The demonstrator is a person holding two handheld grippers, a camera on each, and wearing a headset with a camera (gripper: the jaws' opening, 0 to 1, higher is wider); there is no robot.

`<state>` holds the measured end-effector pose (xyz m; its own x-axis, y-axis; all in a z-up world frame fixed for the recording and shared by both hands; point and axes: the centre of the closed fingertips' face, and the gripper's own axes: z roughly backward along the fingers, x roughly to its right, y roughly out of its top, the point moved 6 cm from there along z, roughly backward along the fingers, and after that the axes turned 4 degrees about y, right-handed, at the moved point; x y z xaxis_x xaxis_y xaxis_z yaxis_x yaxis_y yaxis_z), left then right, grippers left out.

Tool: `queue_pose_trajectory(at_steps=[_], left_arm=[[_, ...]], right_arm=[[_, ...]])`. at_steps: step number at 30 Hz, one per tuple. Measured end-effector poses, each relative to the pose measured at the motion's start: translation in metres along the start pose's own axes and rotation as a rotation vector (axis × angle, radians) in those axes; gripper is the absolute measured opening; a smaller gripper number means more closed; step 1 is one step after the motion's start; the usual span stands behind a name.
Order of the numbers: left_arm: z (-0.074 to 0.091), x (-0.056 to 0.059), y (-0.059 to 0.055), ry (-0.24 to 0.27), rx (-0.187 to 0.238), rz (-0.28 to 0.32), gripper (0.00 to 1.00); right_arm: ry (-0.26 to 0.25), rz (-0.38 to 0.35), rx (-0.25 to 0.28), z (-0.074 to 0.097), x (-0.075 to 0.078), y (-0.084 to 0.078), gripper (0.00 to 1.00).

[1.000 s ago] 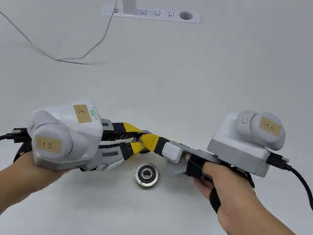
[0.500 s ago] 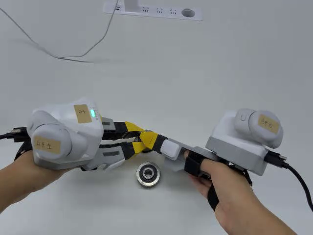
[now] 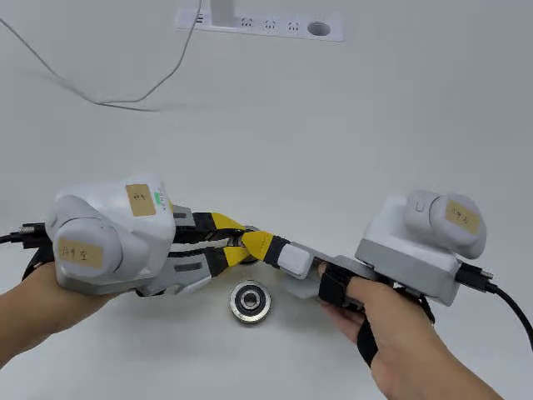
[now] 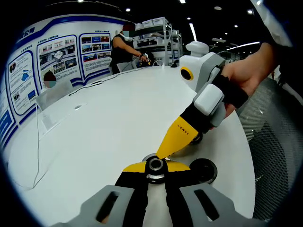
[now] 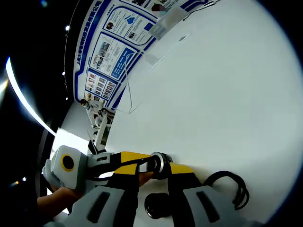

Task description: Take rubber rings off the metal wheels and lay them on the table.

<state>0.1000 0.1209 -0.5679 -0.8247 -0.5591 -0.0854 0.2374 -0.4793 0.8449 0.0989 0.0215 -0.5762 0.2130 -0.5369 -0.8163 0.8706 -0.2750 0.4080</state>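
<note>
My left gripper is shut on a small metal wheel, held just above the table. From the right, my right gripper meets it tip to tip, and its jaws close on the same wheel's rim, where the rubber ring sits. The ring itself is hard to tell apart from the wheel. In the left gripper view the right gripper's yellow finger touches the wheel's far edge. A second wheel with a black ring lies flat on the table below the jaws. Loose black rubber rings lie beside it.
The white table stretches open ahead. A white power strip and a grey cable lie at its far edge. A person stands at another bench far behind.
</note>
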Motion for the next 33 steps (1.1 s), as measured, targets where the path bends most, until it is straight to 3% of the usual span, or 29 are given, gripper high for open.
queue_pose_trajectory(at_steps=[10, 18, 22, 26, 33], left_arm=[[0.0001, -0.0001, 0.0003, 0.001, -0.002, -0.001, 0.12], [-0.0001, -0.0005, -0.0001, 0.002, -0.003, -0.001, 0.12], [0.0, -0.0007, -0.0005, 0.002, -0.004, -0.001, 0.12], [0.0, -0.0011, -0.001, 0.003, -0.003, -0.001, 0.12], [0.0001, 0.0, -0.0001, 0.007, -0.008, -0.001, 0.12]], right_arm=[[-0.009, 0.021, 0.0, 0.0022, 0.0001, -0.0006, 0.21], [-0.026, 0.047, -0.003, 0.0031, 0.0029, 0.0, 0.14], [-0.055, 0.077, -0.001, 0.0048, 0.0076, 0.0008, 0.04], [-0.056, 0.087, -0.006, 0.0041, 0.006, 0.0011, 0.03], [-0.071, 0.048, -0.002, 0.0049, 0.0054, 0.0018, 0.01]])
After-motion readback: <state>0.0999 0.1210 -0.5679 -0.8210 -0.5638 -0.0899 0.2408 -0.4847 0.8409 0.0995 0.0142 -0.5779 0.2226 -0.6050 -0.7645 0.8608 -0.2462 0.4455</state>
